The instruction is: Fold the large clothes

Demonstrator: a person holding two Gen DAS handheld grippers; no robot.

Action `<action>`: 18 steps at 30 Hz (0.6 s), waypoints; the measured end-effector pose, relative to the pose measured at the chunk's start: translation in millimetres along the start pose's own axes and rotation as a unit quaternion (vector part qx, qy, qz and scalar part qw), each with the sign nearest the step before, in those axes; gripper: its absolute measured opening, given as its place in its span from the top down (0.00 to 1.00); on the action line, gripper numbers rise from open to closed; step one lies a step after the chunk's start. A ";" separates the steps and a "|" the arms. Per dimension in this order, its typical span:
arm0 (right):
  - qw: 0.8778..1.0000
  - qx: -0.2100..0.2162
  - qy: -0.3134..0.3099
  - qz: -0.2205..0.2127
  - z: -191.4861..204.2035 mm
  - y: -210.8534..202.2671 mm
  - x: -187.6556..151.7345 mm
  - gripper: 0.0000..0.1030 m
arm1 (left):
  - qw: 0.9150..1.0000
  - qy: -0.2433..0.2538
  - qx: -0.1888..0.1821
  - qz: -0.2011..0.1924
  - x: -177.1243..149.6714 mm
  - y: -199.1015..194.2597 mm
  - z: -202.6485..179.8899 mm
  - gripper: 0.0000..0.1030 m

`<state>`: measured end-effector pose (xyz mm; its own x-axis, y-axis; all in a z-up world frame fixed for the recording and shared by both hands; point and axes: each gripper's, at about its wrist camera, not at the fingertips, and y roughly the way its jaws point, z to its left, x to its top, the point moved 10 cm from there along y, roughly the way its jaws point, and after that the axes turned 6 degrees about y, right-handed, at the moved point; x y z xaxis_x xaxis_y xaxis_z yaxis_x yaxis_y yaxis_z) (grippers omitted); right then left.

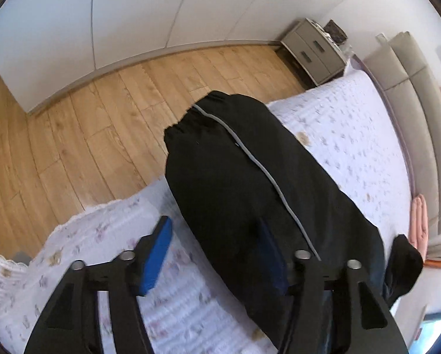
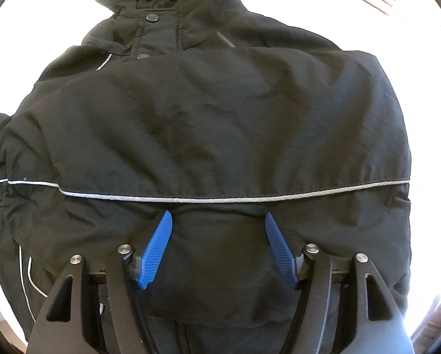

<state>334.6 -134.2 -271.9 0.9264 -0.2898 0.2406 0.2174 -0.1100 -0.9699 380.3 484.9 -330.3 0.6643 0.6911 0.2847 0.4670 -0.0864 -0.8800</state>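
Observation:
A black padded jacket [image 1: 235, 177] with a thin grey stripe lies across a bed with a white floral quilt [image 1: 353, 135]. Its gathered cuff [image 1: 197, 115] reaches toward the bed's edge by the floor. My left gripper [image 1: 214, 227] is open: its right pad is over the black fabric, its left pad over the quilt, and the jacket's edge runs between them. In the right wrist view the jacket [image 2: 220, 118] fills the frame, a sleeve folded across the body below the snap-button collar [image 2: 152, 17]. My right gripper [image 2: 218, 216] stands open, fingertips down on the fabric just under the grey piping [image 2: 220, 199].
A wooden floor [image 1: 87, 118] runs beside the bed, with white wardrobe doors [image 1: 132, 14] behind it. A grey nightstand [image 1: 314, 53] stands at the bed's head corner, beside a padded headboard [image 1: 412, 67]. A folded pink cloth [image 1: 419, 224] lies by the headboard.

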 end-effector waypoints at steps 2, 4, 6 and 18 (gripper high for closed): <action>1.000 -0.002 0.001 0.001 0.6 0.9 -0.5 0.33 | 1.000 0.003 -0.002 -0.001 -0.3 5.5 -1.0 0.35; 1.000 -0.002 0.001 0.001 -0.4 1.7 -1.6 0.33 | 1.000 0.007 -0.003 -0.006 0.8 7.9 -4.6 0.37; 1.000 -0.002 0.000 0.002 -1.2 1.0 -1.5 0.33 | 1.000 0.021 -0.012 -0.010 3.7 7.0 -10.6 0.65; 1.000 0.010 -0.012 0.007 -10.1 2.0 3.9 0.32 | 0.979 0.170 -0.005 -0.117 -9.6 -96.5 -104.4 0.85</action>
<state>335.5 -145.2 -272.5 0.9364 -0.2689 0.2256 0.2099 -0.0861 -0.9739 389.8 411.8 -208.5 0.6929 0.4150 0.5896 0.6344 0.0379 -0.7721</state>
